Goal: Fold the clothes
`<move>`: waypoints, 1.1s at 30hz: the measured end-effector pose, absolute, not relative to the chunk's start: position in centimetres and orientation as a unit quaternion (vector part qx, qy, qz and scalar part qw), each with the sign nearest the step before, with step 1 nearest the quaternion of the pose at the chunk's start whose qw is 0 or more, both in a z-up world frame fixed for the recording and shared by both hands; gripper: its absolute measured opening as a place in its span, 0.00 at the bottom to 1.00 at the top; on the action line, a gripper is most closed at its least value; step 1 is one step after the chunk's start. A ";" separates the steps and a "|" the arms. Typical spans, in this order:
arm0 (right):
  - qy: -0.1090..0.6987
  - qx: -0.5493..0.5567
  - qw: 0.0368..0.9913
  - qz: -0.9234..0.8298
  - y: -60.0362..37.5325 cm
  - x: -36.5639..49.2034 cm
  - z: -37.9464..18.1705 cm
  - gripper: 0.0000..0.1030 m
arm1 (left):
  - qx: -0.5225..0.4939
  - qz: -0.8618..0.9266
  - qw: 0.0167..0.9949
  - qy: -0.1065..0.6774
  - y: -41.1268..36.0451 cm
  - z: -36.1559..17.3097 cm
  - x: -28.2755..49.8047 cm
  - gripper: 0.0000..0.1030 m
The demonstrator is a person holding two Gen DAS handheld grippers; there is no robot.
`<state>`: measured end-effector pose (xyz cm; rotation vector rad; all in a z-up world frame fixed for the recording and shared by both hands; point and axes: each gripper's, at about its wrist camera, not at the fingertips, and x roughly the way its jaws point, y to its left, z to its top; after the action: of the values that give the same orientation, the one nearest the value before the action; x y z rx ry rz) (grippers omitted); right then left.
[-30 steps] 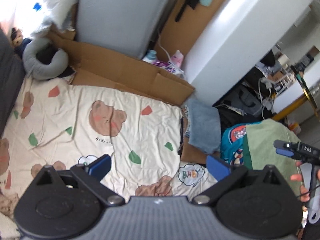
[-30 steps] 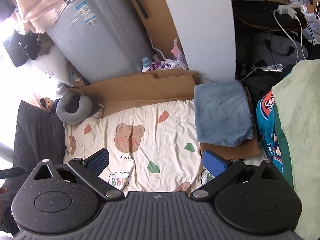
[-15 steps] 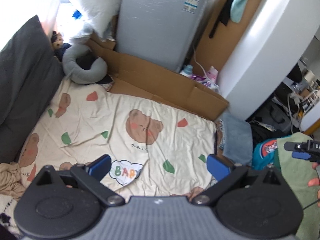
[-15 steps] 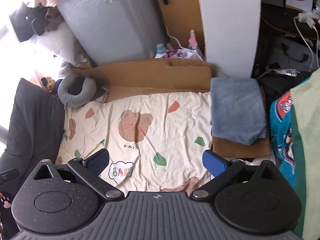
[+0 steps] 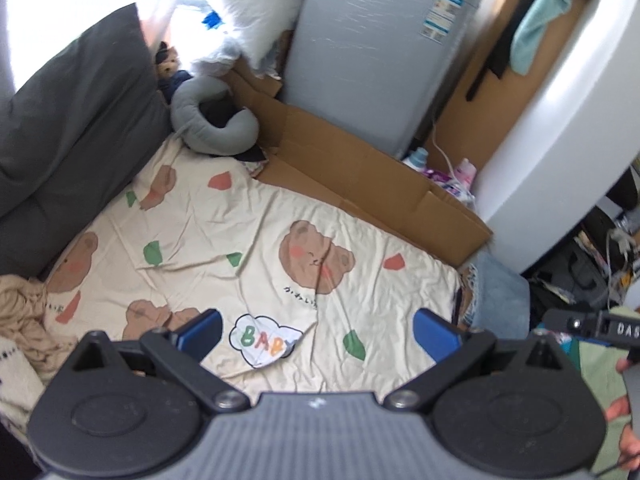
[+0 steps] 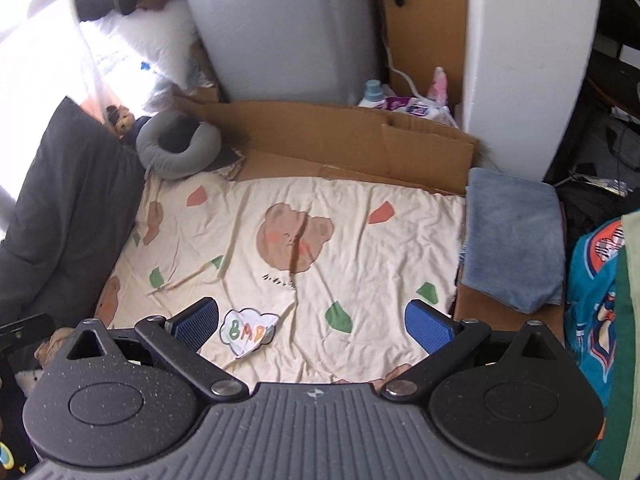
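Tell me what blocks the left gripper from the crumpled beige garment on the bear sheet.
Nothing visible does: the left gripper hangs open above the bear sheet, and the beige garment lies uncovered at its lower left edge.

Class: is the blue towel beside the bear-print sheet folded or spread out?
Folded. The blue towel lies as a compact rectangle with layered edges at its near end.

Bear-print sheet (image 5: 248,240): matt cotton-like cloth, creased. Folded blue towel (image 6: 514,240): napped terry. Cardboard (image 6: 320,136): matt, creased brown paperboard. Right claw (image 6: 314,326): blue ribbed pads, speckled matt black plastic.
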<state>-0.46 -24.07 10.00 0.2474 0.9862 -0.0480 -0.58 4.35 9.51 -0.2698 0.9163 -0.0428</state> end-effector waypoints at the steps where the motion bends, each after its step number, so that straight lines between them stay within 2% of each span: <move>1: 0.474 0.116 0.873 -0.020 -23.7 -0.5 9.7 0.99 | -0.131 -0.012 0.888 0.441 4.4 9.2 -0.7 0.99; 33: 0.497 0.075 0.864 0.018 -16.6 -1.0 4.9 0.99 | -0.095 0.047 0.875 0.472 1.8 5.0 -1.0 0.99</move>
<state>-1.04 -16.61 4.91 0.1582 1.0422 0.0377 -0.98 1.79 4.96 -0.1982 0.9849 0.0973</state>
